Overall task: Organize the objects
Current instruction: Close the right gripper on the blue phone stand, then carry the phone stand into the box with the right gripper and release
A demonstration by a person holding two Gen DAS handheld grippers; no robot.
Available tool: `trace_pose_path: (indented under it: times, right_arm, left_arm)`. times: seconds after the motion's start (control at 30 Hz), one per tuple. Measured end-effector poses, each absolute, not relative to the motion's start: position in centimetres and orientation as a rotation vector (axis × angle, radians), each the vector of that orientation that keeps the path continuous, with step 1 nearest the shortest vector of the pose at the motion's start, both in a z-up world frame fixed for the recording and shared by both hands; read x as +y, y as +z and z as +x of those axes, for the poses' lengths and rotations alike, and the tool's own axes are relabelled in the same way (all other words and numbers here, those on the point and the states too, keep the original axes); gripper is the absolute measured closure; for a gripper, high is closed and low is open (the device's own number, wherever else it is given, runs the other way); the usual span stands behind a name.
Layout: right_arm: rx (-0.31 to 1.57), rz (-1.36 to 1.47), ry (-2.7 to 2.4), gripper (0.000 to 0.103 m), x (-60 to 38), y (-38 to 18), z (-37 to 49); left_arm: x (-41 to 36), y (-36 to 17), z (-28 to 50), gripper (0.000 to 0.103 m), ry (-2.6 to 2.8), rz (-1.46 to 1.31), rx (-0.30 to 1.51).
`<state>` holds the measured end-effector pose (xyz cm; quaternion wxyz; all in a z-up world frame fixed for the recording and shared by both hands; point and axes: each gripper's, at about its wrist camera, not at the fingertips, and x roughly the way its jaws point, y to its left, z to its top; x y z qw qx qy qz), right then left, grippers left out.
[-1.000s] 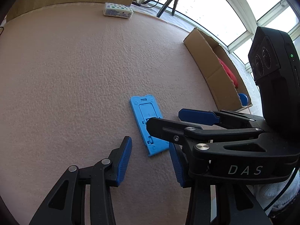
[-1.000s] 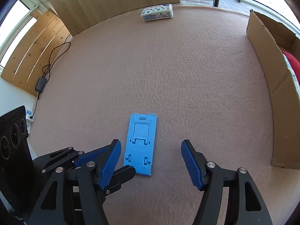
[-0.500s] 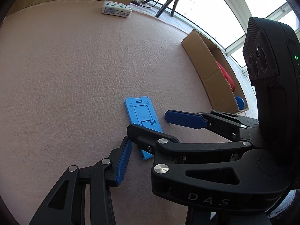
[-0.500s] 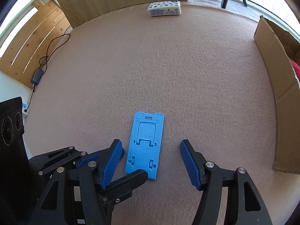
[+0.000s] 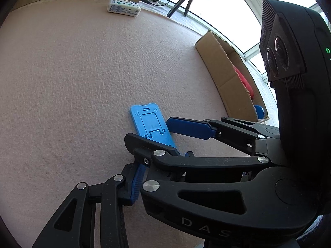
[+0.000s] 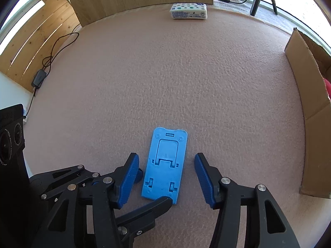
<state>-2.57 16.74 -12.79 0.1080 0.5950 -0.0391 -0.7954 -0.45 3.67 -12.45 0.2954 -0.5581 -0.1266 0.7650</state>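
The right gripper (image 6: pixel 165 177) is wide open and holds nothing, its blue pads on either side of the blue stand (image 6: pixel 165 165), which lies flat on the pink mat (image 6: pixel 165 82) between them. The left gripper (image 6: pixel 144 188) sits crossed under it, also open and empty as far as the frames show, one black finger tip lying at the stand's near corner. In the left view the stand (image 5: pixel 152 124) runs between the right gripper's (image 5: pixel 165 136) fingers. To the right stands the cardboard box (image 6: pixel 306 111) with red and blue items inside; a tissue pack (image 6: pixel 188 11) lies at the mat's far edge. The likely trouble: the stand is thin and flat, so closing pads could ride over its edges or shove it sideways, and the crossed grippers may knock each other. Compared with a second ago, the right gripper has advanced so the stand lies deeper between its pads, and the left has slid further beneath.
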Motion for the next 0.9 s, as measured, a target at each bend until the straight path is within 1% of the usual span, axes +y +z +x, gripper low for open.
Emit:
trace_pose_path:
  times: [0.1, 0.23, 0.43, 0.6, 0.7, 0.87, 0.9]
  right_arm:
    - [-0.069, 1.740, -2.345, 0.054, 16.2, -12.8, -2.4]
    - [-0.094, 1.732, -2.348, 0.058, 16.7, -12.8, -2.4]
    - [-0.135, 1.731, -2.350, 0.058, 17.6, -12.7, -2.1]
    - [-0.091, 1.732, -2.363, 0.059, 17.4, -12.8, -1.9]
    - [-0.013, 1.732, -2.382, 0.059, 16.6, -12.8, -1.9]
    - [0.213, 1.710, -2.401, 0.059, 14.8, -13.0, -1.7]
    - [0.233, 1.704, -2.401, 0.059, 14.7, -13.0, -1.6]
  left_arm:
    - [3.8, -12.5, -0.4, 0.069, 2.031, -1.484, -0.333]
    - [3.9, -12.3, -0.2, 0.069, 2.026, -1.487, -0.329]
    - [2.0, -12.0, 0.7, 0.068, 2.071, -1.494, -0.258]
    - [-0.2, -11.9, 2.0, 0.068, 2.098, -1.510, -0.246]
    - [-1.0, -11.8, 2.2, 0.068, 2.117, -1.512, -0.237]
    - [-2.0, -12.0, 1.9, 0.068, 2.132, -1.516, -0.264]
    - [-2.2, -12.0, 2.0, 0.068, 2.135, -1.517, -0.267]
